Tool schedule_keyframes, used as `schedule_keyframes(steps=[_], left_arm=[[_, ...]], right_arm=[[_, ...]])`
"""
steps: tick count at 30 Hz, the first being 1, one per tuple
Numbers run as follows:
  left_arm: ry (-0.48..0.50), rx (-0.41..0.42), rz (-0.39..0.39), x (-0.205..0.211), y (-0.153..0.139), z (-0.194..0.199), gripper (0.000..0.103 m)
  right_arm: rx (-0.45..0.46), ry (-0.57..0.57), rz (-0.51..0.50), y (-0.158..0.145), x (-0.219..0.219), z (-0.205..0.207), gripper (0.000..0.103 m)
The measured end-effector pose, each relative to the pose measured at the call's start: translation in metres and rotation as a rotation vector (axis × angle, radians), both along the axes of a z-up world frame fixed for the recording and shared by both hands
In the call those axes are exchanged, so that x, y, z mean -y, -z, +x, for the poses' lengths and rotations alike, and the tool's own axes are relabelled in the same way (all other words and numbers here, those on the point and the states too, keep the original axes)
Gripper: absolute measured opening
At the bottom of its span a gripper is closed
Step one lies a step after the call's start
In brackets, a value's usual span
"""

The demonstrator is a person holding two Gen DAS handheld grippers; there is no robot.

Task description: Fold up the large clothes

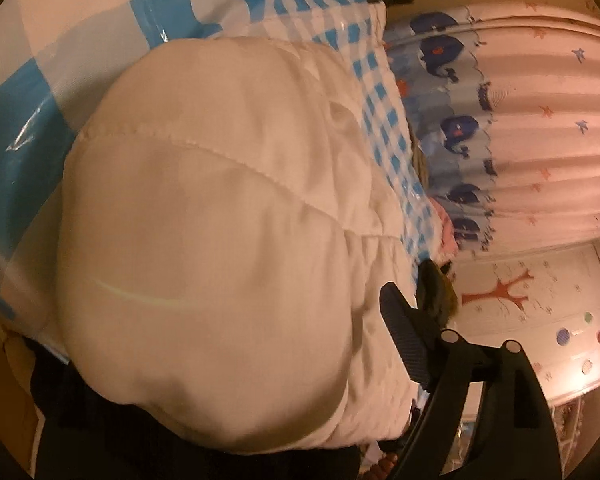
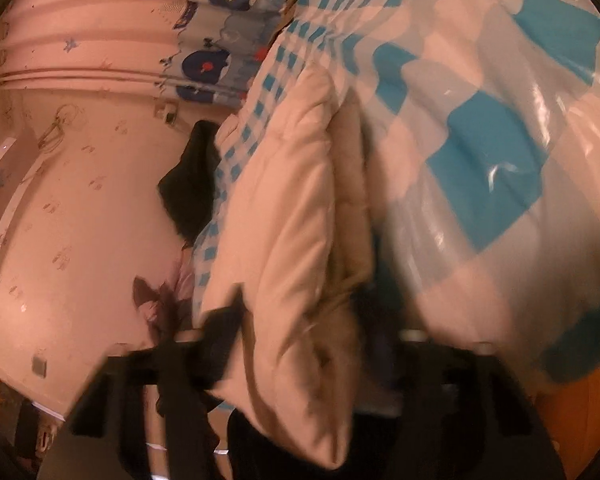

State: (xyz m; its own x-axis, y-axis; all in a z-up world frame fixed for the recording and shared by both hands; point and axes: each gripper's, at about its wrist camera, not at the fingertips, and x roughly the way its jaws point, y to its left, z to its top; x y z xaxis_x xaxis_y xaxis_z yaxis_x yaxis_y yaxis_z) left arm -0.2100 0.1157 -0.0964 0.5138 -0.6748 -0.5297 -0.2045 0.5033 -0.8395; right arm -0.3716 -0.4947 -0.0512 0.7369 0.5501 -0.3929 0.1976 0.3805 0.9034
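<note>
A cream quilted puffy garment (image 1: 220, 220) fills the left wrist view, lying on a blue-and-white checked cover (image 1: 24, 128). Only one finger (image 1: 404, 332) of my left gripper shows, against the garment's edge; the other is hidden under the fabric, which seems pinched. In the right wrist view a thick fold of the same cream garment (image 2: 292, 220) hangs between the fingers (image 2: 220, 336) of my right gripper (image 2: 300, 344), which is shut on it. The view is blurred by motion.
The checked cover with a glossy plastic sheen (image 2: 492, 160) lies under the garment. A curtain with whale print (image 1: 500, 120) and a wall with decals (image 1: 540, 300) stand beyond. A dark garment (image 2: 188, 184) lies at the cover's edge.
</note>
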Motion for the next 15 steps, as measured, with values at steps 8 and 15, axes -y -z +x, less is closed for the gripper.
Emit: schedule_keyframes(steps=[8, 15], left_arm=[[0.038, 0.056, 0.105, 0.005, -0.009, -0.003, 0.036], [0.027, 0.083, 0.117, 0.004, -0.009, -0.004, 0.038]], right_arm=[[-0.080, 0.032, -0.303, -0.030, 0.004, 0.000, 0.033], [0.137, -0.014, -0.703, -0.131, -0.076, 0.058, 0.050]])
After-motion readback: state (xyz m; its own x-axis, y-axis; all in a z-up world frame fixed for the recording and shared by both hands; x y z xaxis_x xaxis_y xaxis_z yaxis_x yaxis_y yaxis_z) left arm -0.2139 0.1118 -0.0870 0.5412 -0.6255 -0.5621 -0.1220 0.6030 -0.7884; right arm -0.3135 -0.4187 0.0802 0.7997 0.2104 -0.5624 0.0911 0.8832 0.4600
